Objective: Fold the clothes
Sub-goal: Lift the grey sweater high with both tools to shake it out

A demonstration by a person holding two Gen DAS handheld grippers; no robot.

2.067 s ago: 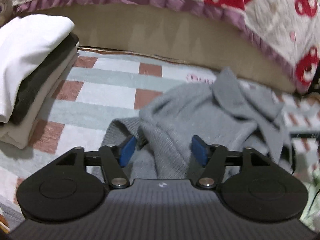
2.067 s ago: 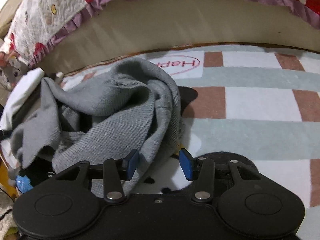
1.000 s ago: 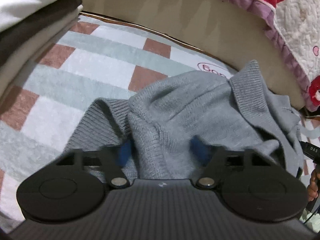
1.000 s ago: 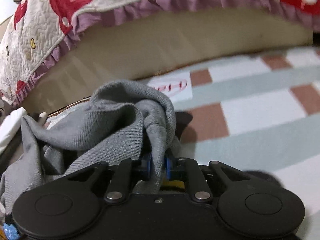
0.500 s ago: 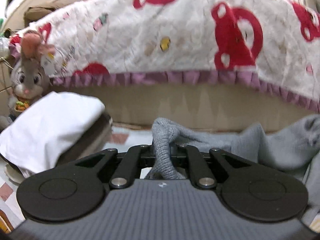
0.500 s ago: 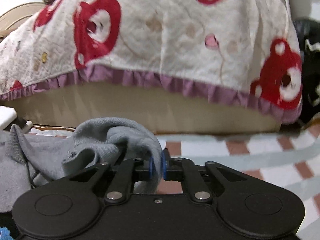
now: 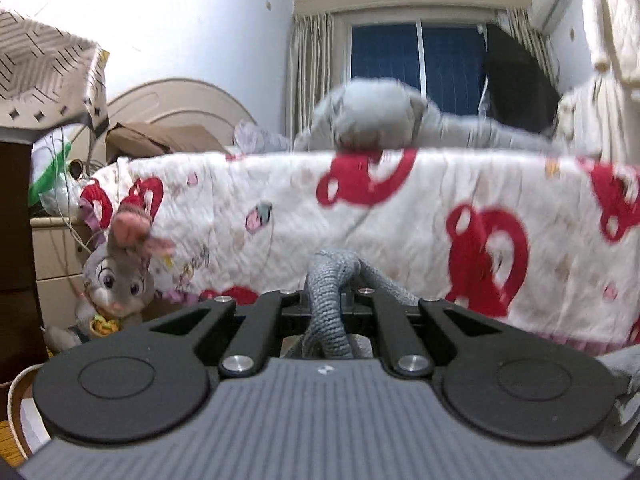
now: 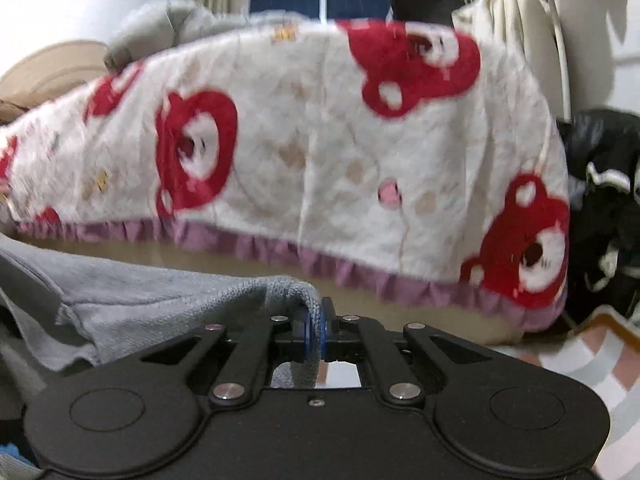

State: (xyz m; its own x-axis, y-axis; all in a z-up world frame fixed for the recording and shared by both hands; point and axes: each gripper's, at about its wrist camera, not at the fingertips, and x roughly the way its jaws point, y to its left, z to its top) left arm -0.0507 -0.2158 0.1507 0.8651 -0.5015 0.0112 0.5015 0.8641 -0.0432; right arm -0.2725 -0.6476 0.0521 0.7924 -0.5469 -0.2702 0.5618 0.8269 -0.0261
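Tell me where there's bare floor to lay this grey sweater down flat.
Bare checked mat shows at lower right of the right wrist view, bordered by the bed's purple frill and the dark clothes pile. The left side is crowded: plush rabbit and the hanging grey sweater.

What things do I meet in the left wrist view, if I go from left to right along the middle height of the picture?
Plush rabbit → grey knitted garment clamped in the left gripper → red bear print on the quilt.

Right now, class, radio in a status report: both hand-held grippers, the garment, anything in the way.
Left hand-held gripper shut on grey knit sweater. Right hand-held gripper shut on it too. Sweater stretched between them. Bear-print quilt ahead, apart.
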